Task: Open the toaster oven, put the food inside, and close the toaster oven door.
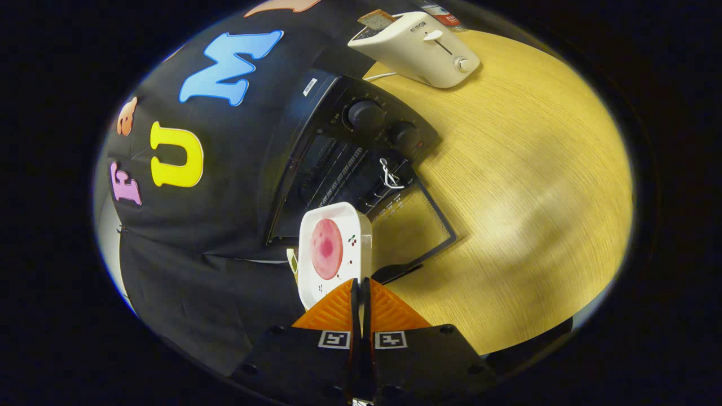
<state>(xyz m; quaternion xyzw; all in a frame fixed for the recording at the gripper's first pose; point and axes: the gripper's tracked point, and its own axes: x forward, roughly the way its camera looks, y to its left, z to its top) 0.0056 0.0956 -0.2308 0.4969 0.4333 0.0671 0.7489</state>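
I had the gripper (360, 287) low in the centre of the frame, its two fingers drawn almost together and pinching the near edge of the white plate (361, 239); the plate stood just ahead of the fingertips, carrying a round pink slice of food (326, 248). Directly beyond the plate, at mid-frame, the black toaster oven (361, 146) sat with its glass door (414, 225) dropped open onto the wooden table (536, 186); a white pop-up toaster (420, 48) holding a slice of bread (377, 18) stood at the upper right of the frame.
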